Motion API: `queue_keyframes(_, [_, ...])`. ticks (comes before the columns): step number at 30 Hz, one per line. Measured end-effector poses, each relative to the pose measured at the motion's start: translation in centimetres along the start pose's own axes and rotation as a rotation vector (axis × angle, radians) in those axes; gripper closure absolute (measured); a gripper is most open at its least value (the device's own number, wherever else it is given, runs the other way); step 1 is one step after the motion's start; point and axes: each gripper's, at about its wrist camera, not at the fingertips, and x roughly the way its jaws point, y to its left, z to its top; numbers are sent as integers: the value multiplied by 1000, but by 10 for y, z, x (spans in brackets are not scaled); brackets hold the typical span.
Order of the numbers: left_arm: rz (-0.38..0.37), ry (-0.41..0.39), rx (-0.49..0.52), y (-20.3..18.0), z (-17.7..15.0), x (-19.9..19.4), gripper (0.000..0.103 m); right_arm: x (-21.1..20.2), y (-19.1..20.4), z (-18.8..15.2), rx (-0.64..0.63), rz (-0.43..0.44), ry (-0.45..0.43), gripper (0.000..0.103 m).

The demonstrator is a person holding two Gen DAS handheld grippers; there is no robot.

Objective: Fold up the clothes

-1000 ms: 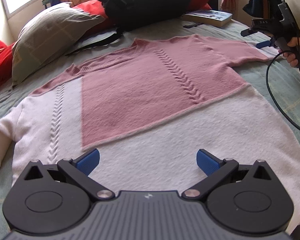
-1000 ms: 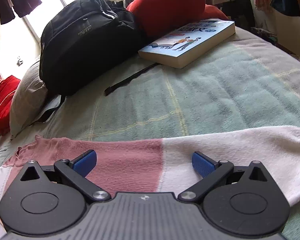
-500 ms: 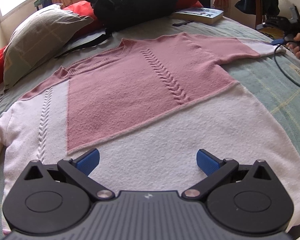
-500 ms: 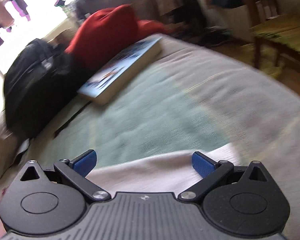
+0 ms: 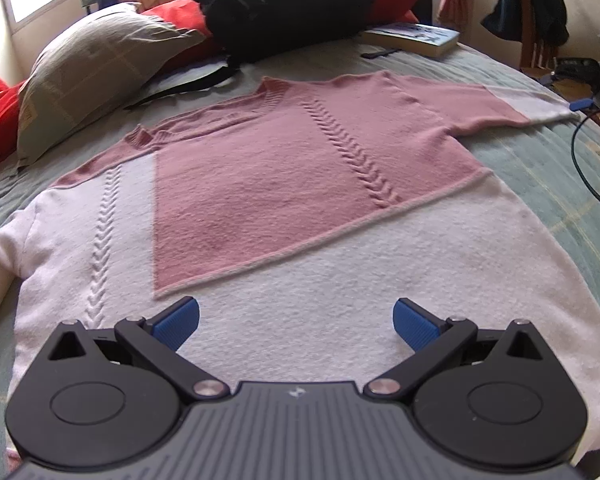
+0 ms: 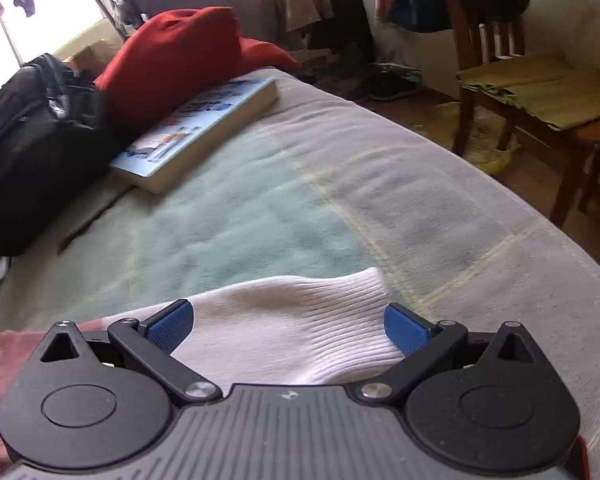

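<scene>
The green-and-grey checked bedspread (image 5: 540, 168) fills both views, and on it the pink-and-white cable-knit sweater (image 5: 284, 184) lies spread flat, front up, taking the middle of the left wrist frame; its white hem runs along the lower edge beneath the left gripper (image 5: 296, 322), its ribbed neckline points to the upper middle, so the body's long axis runs from bottom to top of that frame; one sleeve stretches straight out to the upper right, the other drops off the lower left edge; no fold shows in it, which would suit a garment laid out ready for folding or one opened out again.

Behind it, along the top of the left wrist frame, sit a black fabric backpack (image 5: 284, 0), a grey-green checked pillow (image 5: 96, 76) at the upper left and a thick pale-blue paperback book (image 5: 414, 38) to the right of the backpack; all lie well apart from the sleeve.

The relation that matters: the outstretched sleeve's white ribbed cuff (image 6: 296, 332) lies in the lower middle of the right wrist frame, directly between the blue pads of the right gripper (image 6: 288, 326); the sleeve runs crosswise, its pink part leaving at the lower left; the right hand's tool is much the nearer to that cuff, the left being over the hem.

Both tongs stand spread wide, pinching nothing; whether the right one's pads touch the cuff I cannot tell.
</scene>
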Motion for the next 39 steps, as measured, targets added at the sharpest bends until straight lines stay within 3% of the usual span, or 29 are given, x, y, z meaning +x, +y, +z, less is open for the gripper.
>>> queue_keyframes(4, [-3, -3, -2, 1, -1, -1, 1, 5, 3, -5, 23, 92, 45, 0])
queue_keyframes(8, [2, -6, -6, 2, -2, -2, 1, 5, 23, -7, -7, -136, 12, 0])
queue_keyframes(10, [13, -13, -16, 5, -2, -3, 1, 2, 55, -10, -84, -159, 16, 0])
queue_keyframes(19, [-2, -23, -63, 23, -9, -6, 1, -5, 247, -70, -469, 160, 154, 0])
queue_keyframes(23, [23, -24, -60, 29, -14, -9, 1, 4, 294, -105, -569, 213, 204, 0])
queue_keyframes(29, [13, -31, -63, 37, -28, -22, 1, 6, 284, -126, -655, 92, 269, 0])
queue_keyframes(33, [3, -35, -64, 42, -37, -31, 1, -35, 276, -125, -660, 52, 242, 0])
queue_keyframes(39, [-16, -44, -67, 51, -52, -44, 1, -78, 313, -170, -740, 306, 158, 0])
